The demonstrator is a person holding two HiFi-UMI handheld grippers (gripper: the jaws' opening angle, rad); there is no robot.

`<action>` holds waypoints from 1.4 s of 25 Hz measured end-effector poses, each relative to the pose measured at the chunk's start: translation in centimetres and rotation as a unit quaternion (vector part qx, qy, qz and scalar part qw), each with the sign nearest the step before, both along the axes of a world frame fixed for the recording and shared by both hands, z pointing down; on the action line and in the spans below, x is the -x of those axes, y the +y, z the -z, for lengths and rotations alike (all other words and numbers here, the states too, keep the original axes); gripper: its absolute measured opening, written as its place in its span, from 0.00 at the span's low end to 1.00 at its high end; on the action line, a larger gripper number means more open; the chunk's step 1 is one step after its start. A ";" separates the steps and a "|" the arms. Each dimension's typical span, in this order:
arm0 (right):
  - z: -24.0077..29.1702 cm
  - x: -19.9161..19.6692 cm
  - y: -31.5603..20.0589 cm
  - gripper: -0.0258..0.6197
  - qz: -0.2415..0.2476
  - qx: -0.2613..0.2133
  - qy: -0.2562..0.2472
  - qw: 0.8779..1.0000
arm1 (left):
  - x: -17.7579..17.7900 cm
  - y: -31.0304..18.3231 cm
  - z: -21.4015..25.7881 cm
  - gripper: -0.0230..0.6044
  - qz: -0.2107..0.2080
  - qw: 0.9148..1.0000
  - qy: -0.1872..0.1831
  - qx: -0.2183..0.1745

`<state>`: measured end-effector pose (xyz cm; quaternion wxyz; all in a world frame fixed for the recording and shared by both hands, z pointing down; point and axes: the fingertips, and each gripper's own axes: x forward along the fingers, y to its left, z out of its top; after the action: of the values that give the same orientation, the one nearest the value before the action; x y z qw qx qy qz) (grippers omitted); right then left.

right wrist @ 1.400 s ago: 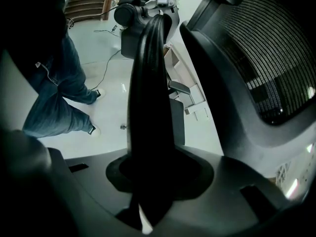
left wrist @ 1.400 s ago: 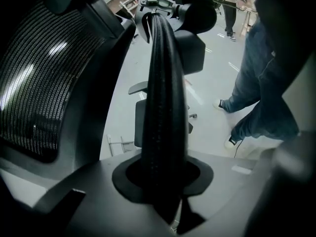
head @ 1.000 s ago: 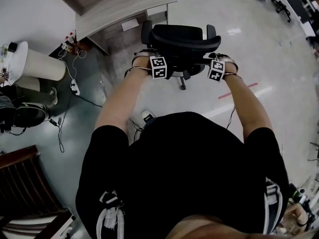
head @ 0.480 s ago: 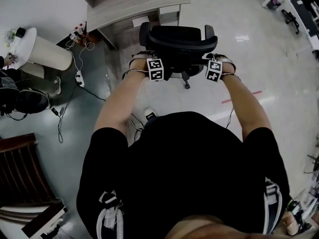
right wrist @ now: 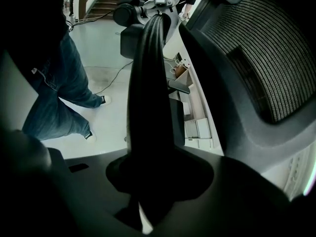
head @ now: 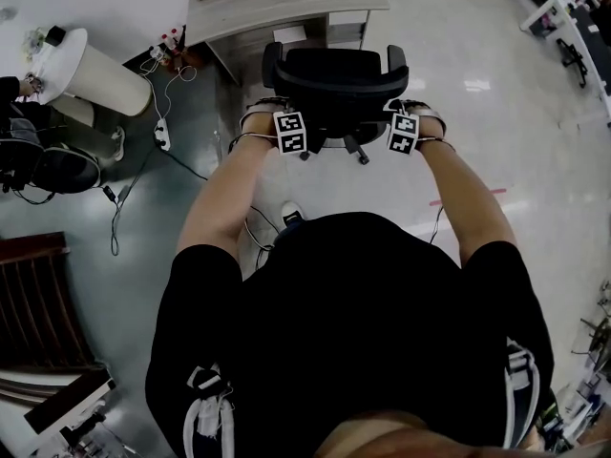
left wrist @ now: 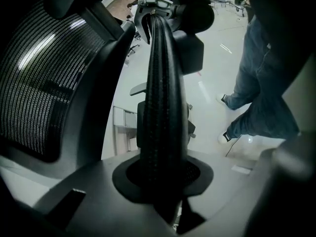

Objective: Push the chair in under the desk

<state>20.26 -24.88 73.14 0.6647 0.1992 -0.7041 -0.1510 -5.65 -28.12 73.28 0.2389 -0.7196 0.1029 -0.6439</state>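
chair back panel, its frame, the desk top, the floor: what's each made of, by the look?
Back panel of the chair: black woven mesh, fine ribbed weave visible.
Frame: likely moulded plastic, smooth satin sheen.
Desk top: pale wood grain, probably laminate.
Floor: hard and glossy, mirrors ceiling lights; maybe polished tile or epoxy.

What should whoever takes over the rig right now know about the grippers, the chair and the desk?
Left gripper: shut on the left armrest.
Right gripper: shut on the right armrest.
Chair: backrest toward the person, seat facing the desk, close to its front edge but not under it.
Done: both armrests gripped.
Left: push the chair ahead until the seat is under the desktop, probably steering clear of the drawer unit, then release.
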 end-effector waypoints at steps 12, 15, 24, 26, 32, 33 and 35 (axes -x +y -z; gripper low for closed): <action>0.0 8.1 -2.0 0.21 0.050 -0.003 0.000 0.999 | 8.3 0.5 0.0 0.16 0.048 0.999 -0.001 -0.002; 0.0 10.1 -2.2 0.21 0.060 -0.004 -0.001 0.998 | 10.3 0.8 0.0 0.16 0.057 0.998 -0.001 -0.003; 0.1 15.7 -3.2 0.21 0.084 -0.010 -0.003 0.996 | 15.9 0.7 0.1 0.16 0.074 0.997 -0.003 -0.004; 0.1 16.7 -3.4 0.21 0.086 -0.009 -0.004 0.996 | 16.8 0.5 0.2 0.16 0.077 0.997 -0.002 -0.006; 0.1 19.2 -4.9 0.21 0.086 -0.011 -0.005 0.996 | 19.3 -0.9 0.3 0.17 0.079 0.997 0.000 -0.011; 0.1 19.6 -5.2 0.21 0.086 -0.011 -0.005 0.996 | 19.7 -1.2 0.3 0.17 0.079 0.997 0.000 -0.011; 0.1 20.1 -5.7 0.21 0.085 -0.010 -0.006 0.996 | 20.2 -1.8 0.2 0.17 0.080 0.997 -0.001 -0.011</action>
<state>0.16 -30.62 73.09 0.6435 0.1457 -0.7207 -0.2130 -25.85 -29.89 73.03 0.1944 -0.7059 0.1666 -0.6604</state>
